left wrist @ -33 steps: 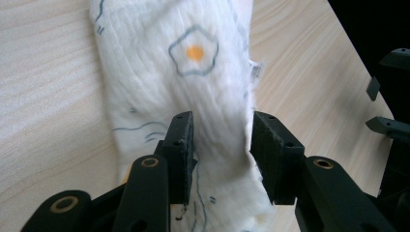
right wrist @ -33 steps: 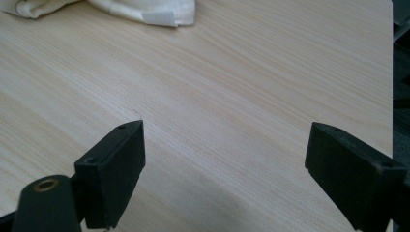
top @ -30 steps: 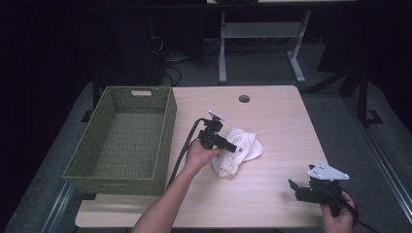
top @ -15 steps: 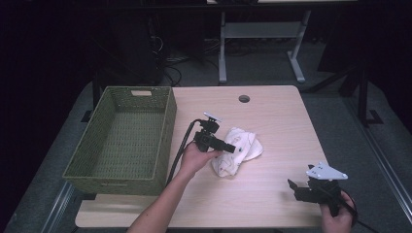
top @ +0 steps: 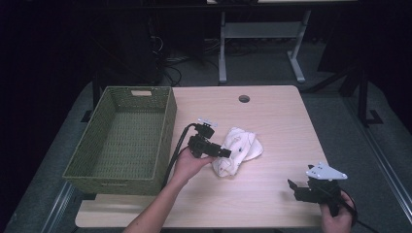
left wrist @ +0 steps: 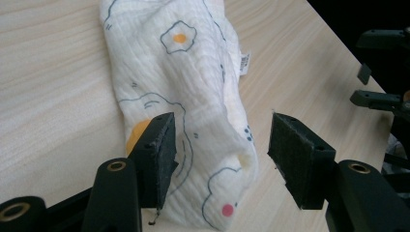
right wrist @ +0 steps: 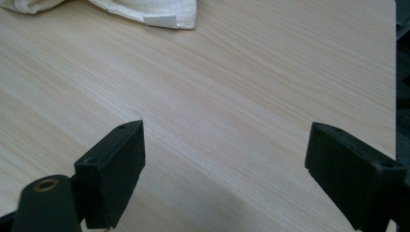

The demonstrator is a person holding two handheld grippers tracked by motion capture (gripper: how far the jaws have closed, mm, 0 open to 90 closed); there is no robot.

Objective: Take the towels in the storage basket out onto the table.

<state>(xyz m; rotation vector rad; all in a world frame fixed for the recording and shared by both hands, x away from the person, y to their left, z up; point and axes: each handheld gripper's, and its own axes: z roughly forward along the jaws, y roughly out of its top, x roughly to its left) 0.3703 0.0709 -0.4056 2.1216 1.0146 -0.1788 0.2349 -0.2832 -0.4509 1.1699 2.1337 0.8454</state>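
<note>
Both grippers agape; left gripper [left wrist: 220, 164] straddling cloth [left wrist: 183, 96]; right gripper [right wrist: 225, 174] apart.

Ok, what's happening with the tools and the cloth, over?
Left tool open, jaws astride cloth. Right tool open over bare table. Basket beside, nothing blocking.
</note>
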